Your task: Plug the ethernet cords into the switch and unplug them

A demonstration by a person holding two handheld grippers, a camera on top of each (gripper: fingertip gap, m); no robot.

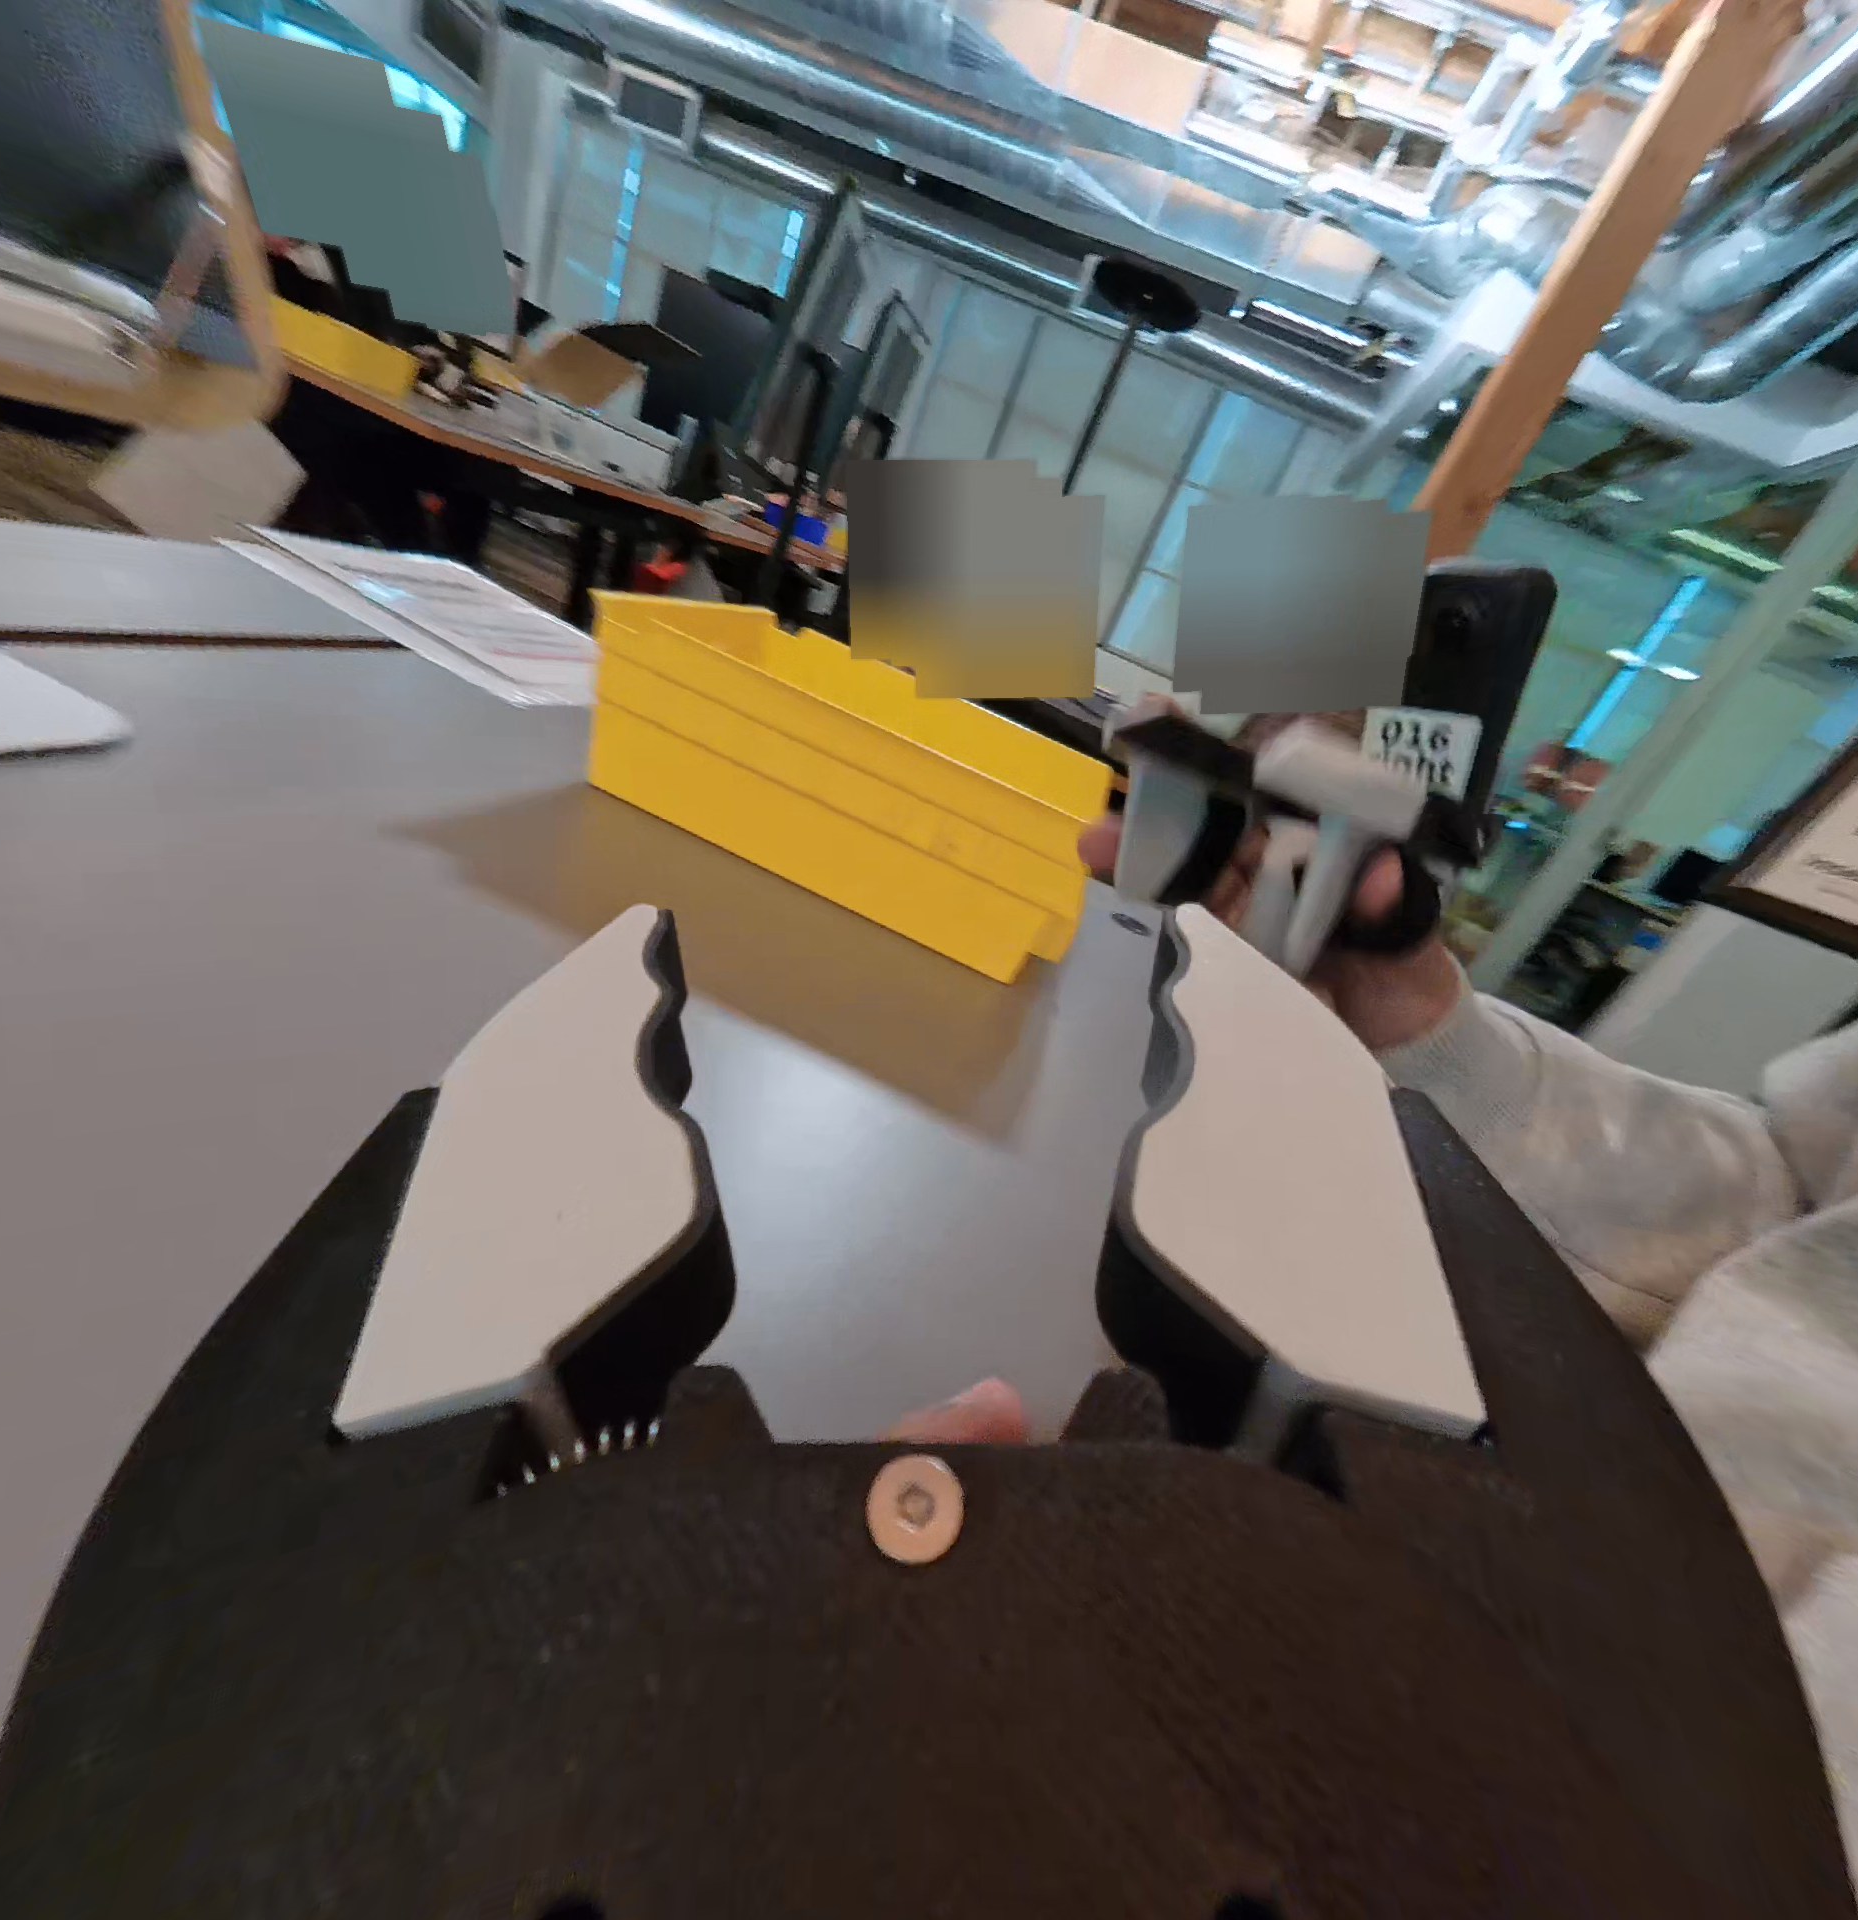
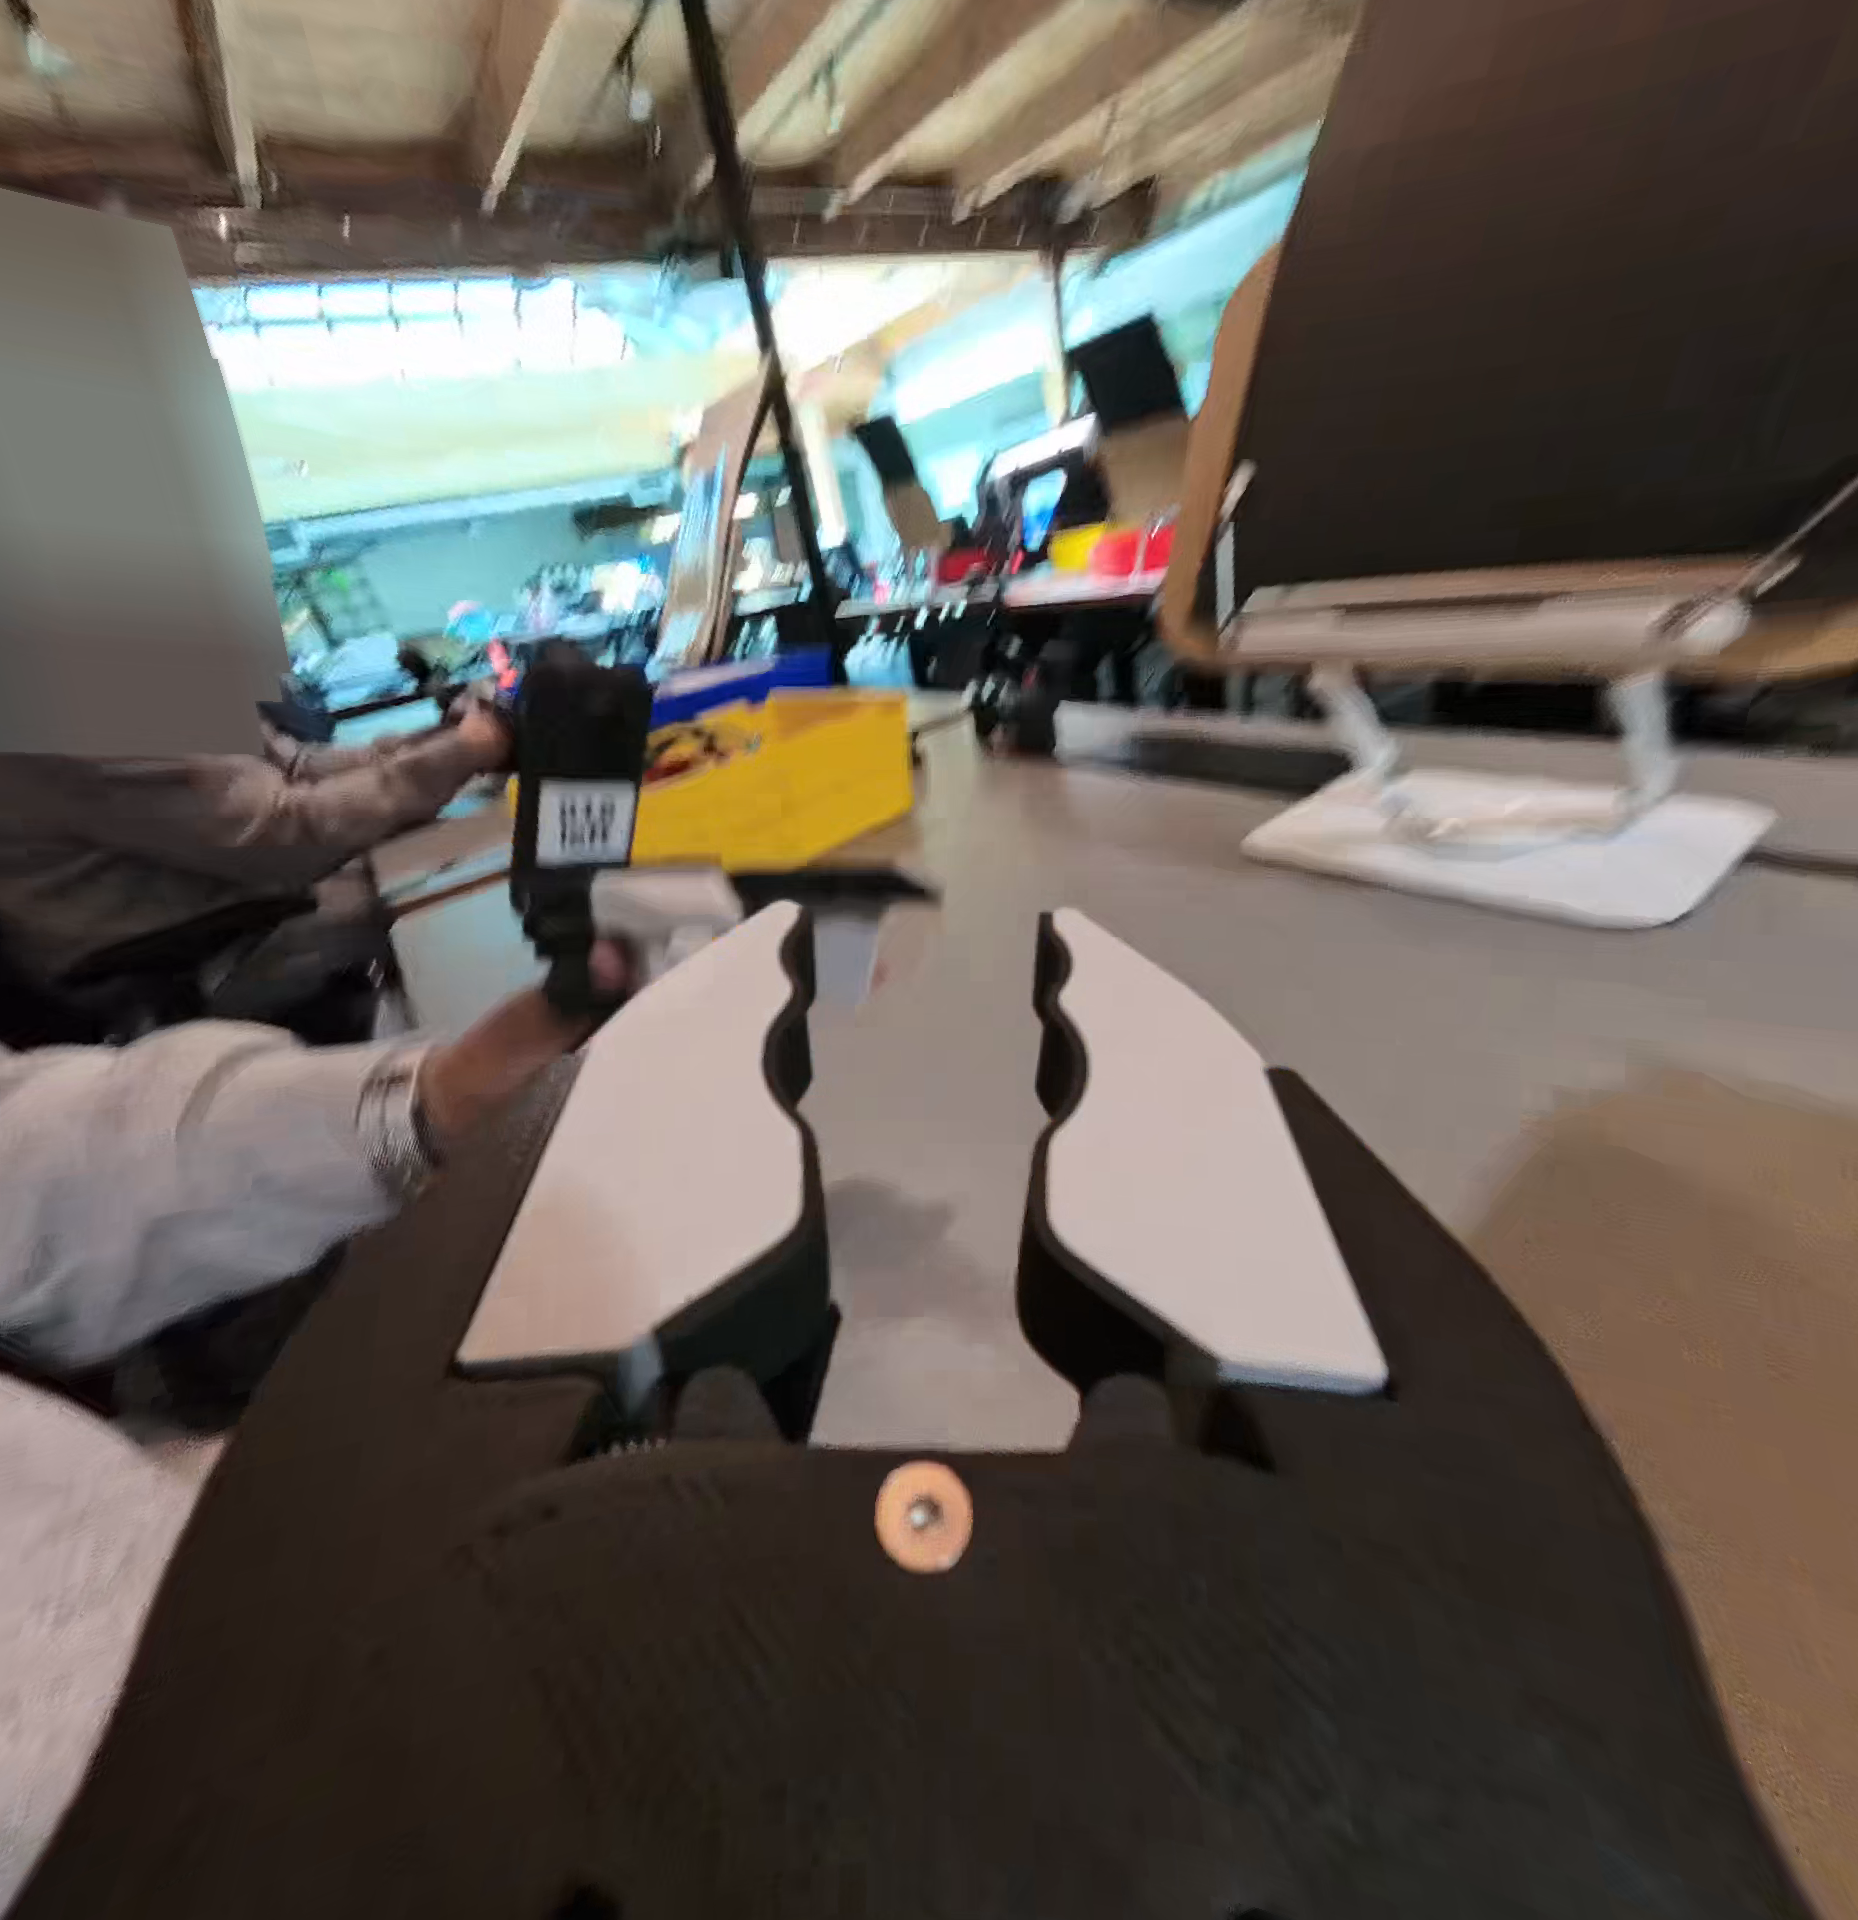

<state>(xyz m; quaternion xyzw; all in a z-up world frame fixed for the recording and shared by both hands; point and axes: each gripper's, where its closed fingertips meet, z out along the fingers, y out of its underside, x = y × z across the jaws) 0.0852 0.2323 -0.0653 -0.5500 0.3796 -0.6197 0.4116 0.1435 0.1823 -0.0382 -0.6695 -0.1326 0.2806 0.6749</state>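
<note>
In the left wrist view the left gripper (image 1: 917,920) fills the lower half of the frame, its two white-faced fingers (image 1: 551,1164) spread wide with nothing between them, only bare grey table (image 1: 229,935) showing through the gap. A fingertip of the holder shows at the base of the gap, just above the silver bolt. Beyond the fingertips, at centre frame, a yellow bin (image 1: 831,800) stands on the table, its long side running toward the right. At right of centre the right gripper (image 1: 1231,883) is held up in a hand (image 1: 1372,935) with a pale sleeve (image 1: 1590,1122) reaching in from the right edge; its jaws point down and left. A sheet of paper (image 1: 437,613) lies on the table at upper left, behind the bin.

In the right wrist view the right gripper (image 2: 920,920) stands open at a narrower gap, empty, over the same grey surface (image 2: 1268,1039). To the left of its fingers the left gripper (image 2: 842,883) is held in a hand (image 2: 509,1049), mostly blurred, with a tagged black post (image 2: 582,790) rising from it. A yellow bin (image 2: 800,779) sits behind it at centre left, with a blue bin at its far side. At upper right a laptop (image 2: 1527,364) rests tilted on a white stand (image 2: 1507,831).

Neither the ethernet cords nor the switch can be made out in either view
</note>
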